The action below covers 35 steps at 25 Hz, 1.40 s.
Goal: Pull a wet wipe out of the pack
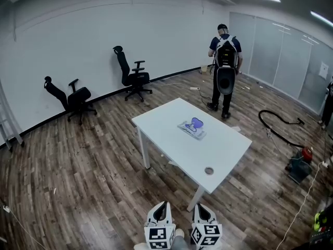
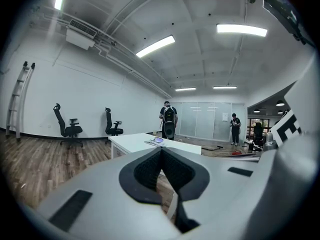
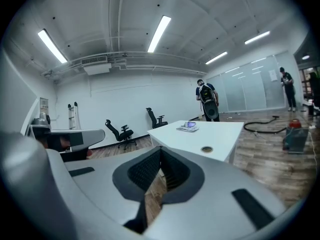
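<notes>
In the head view the pack (image 1: 192,128) lay at twelve o'clock on the table (image 1: 166,134), well apart from us; in their own views we found the left gripper (image 2: 161,151), then the right gripper (image 3: 161,151), clenched empty, so an unpinned pull risked dragging it.

Nothing legible anywhere. The flat white-and-purple wet-wipe pack (image 1: 192,127) on the white rectangular desk (image 1: 165,135) carries print too small to read; the white paper sheet (image 1: 323,70) on the frosted glass wall (image 1: 289,56) is equally unreadable.
</notes>
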Motion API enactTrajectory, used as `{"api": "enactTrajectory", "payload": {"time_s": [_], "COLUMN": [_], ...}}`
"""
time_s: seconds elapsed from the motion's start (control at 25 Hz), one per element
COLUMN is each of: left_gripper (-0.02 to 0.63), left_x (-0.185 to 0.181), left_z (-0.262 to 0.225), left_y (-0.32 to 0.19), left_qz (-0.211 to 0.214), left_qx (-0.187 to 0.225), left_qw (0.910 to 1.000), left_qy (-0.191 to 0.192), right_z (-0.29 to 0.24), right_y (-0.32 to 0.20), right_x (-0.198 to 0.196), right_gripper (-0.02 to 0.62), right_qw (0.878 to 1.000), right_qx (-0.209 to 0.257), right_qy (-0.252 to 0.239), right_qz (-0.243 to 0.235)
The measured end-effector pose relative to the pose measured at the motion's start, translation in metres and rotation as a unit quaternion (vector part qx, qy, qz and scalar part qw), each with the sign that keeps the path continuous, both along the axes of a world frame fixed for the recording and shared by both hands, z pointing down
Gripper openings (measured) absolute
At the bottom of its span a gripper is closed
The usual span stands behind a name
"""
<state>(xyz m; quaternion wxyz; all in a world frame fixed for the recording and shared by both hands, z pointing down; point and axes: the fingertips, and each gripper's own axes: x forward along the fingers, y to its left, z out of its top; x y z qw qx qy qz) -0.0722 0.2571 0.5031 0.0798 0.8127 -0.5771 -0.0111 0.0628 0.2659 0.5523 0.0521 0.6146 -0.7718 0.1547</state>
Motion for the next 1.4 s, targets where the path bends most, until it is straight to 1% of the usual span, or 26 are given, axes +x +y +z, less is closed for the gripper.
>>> {"api": "enactTrajectory", "payload": {"time_s": [0.24, 0.84, 1.08, 1.4], "left_gripper": [-0.003, -0.003, -0.003, -0.003], "left_x": [0.004, 0.025, 0.032, 0.045], "left_z": [0.002, -0.011, -0.007, -0.001], "left_y": [-0.028, -0.107, -0.137, -0.182], "left_qz": [0.0, 0.001, 0.002, -0.002], "left_qx": [-0.006, -0.002, -0.008, -0.015], "left_qw": [1.0, 0.9999, 0.9998, 0.9997], "left_qy": [0.001, -0.01, -0.018, -0.018], "right_z": [0.0, -0.012, -0.01, -0.005], "right_y": [-0.029, -0.109, -0.139, -0.187], "right_x": [0.005, 0.028, 0.033, 0.046], "right_gripper": [0.009, 0.009, 0.009, 0.009], "right_qw": [1.0, 1.0, 1.0, 1.0], "right_qx": [-0.003, -0.001, -0.008, -0.01], "right_qy": [0.001, 0.002, 0.003, 0.003], "right_qz": [0.001, 0.003, -0.002, -0.005]}}
